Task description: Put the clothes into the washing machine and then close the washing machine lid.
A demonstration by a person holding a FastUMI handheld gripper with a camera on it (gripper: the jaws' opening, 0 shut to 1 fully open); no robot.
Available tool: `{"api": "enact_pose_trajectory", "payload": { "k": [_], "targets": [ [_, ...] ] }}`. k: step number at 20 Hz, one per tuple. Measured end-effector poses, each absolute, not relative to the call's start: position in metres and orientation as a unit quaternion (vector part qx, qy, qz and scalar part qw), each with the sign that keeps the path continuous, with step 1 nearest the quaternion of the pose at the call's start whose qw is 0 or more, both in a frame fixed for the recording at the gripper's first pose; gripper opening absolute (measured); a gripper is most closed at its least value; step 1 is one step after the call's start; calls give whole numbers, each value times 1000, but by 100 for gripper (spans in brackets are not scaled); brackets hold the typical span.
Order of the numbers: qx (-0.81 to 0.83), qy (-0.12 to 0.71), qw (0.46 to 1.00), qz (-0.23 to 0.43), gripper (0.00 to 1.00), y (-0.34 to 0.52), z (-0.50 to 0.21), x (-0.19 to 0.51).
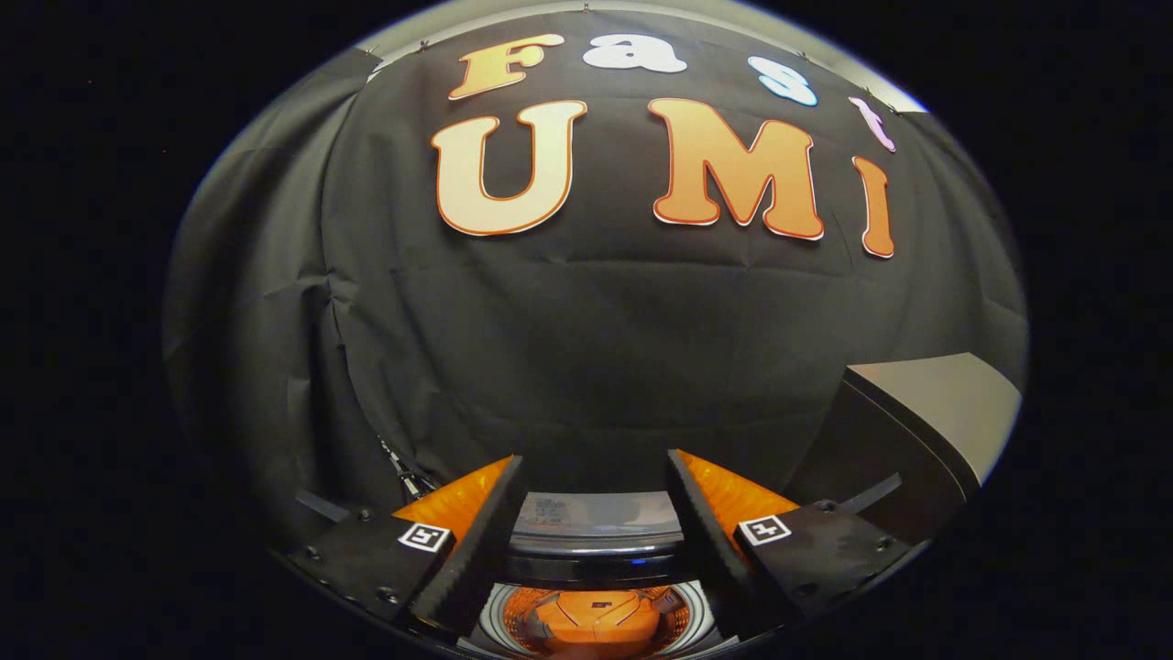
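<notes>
Down below and between my fingers sits the washing machine, a top-loader seen from above: its round drum opening shows between the finger bases, ringed by a pale rim, with something orange lying inside it. I take that orange mass for the clothes, already in the tub, though it is small in my view and I cannot swear to what it is. Just beyond the opening runs a dark glossy band and then a pale grey panel, which could be the back of the machine's top or its raised lid; I cannot tell which from this angle. My gripper hangs above all this with its fingers spread wide apart and nothing between them; neither finger touches the machine or any cloth. That fits a moment when the load is in and my gripper is free, held high and level so that it looks at the booth's black cloth wall more than at the tub. Off to my right, near the right finger, stands a dark box with a light grey top face, apart from the machine, and I have no business with it. To my judgement the step in hand is the lid: I should need to find its edge, come down behind or beside it, and swing it over the opening, taking care that no cloth hangs over the rim to stop it from seating.
</notes>
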State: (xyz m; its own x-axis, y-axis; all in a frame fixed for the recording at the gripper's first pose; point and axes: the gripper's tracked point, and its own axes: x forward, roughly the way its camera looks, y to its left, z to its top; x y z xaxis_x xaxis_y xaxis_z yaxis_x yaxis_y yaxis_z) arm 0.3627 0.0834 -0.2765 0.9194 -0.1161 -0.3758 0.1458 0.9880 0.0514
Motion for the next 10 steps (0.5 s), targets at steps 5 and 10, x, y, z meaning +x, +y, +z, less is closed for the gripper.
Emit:
{"api": "enact_pose_trajectory", "payload": {
  "k": [5, 10],
  "targets": [
    [39, 187, 979, -70, 98, 87, -281, 352],
    [21, 238, 969, -70, 98, 97, -325, 325]
  ]
}}
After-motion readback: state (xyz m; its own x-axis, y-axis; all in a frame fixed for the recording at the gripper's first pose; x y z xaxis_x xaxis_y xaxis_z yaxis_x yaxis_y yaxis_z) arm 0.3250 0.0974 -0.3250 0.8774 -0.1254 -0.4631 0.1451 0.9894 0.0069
